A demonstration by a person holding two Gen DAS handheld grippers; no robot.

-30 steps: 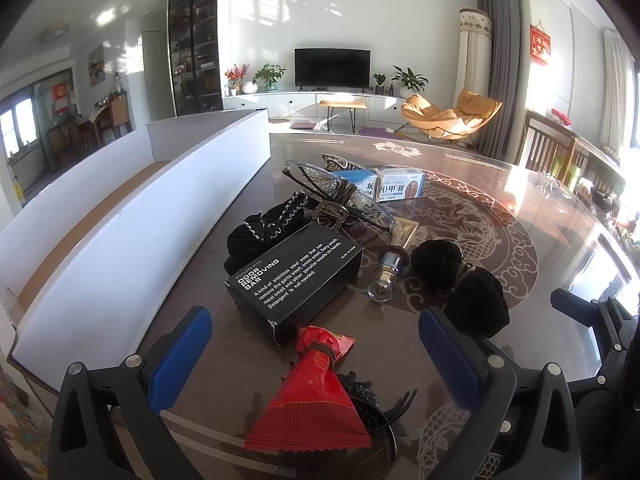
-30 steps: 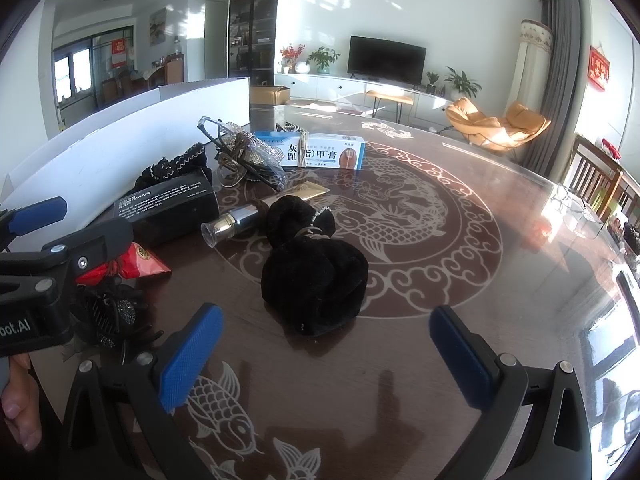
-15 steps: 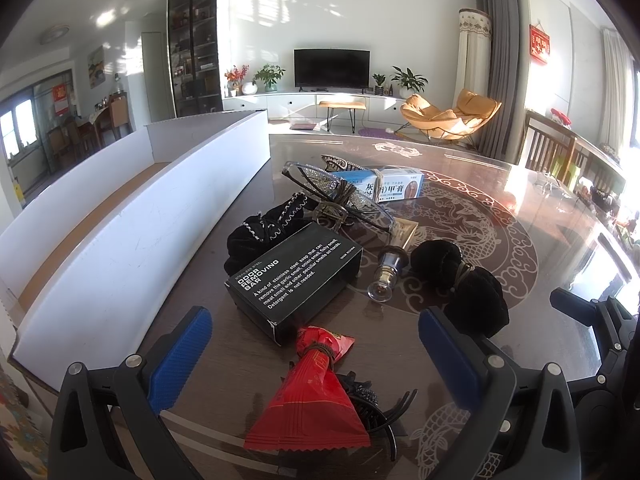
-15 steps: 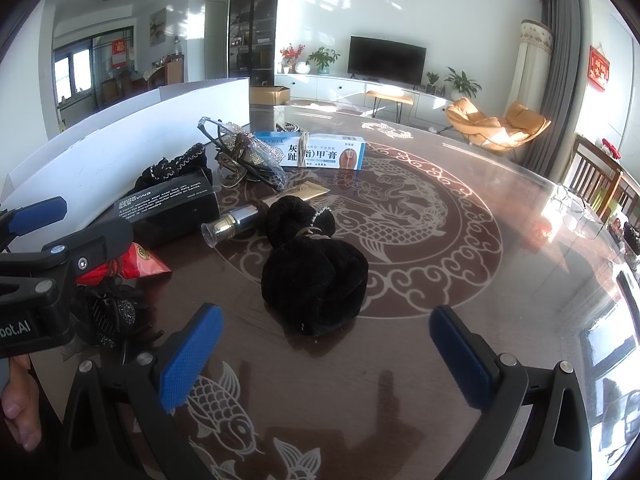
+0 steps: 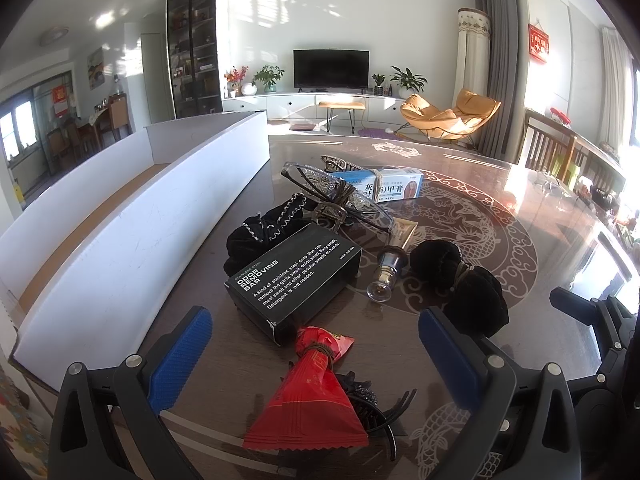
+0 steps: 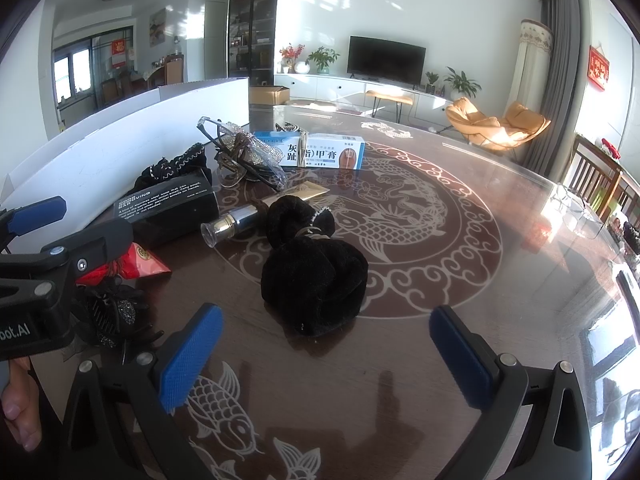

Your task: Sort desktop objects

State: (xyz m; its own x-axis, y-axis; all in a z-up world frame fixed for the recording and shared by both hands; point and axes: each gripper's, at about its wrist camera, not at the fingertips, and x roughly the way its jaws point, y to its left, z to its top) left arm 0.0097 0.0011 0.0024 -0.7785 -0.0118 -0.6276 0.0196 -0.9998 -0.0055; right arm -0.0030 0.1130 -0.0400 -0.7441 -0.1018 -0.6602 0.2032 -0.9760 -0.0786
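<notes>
A pile of small objects lies on the round glass table. A red packet tied to a black hair claw lies between the fingers of my open, empty left gripper. Beyond it sit a black box, a black lace band, a small bottle, sparkly glasses and a blue-white box. A black velvet scrunchie lies just ahead of my open, empty right gripper.
A long white cardboard tray runs along the table's left side. The left gripper body fills the left of the right wrist view. Wooden chairs stand at the table's right edge.
</notes>
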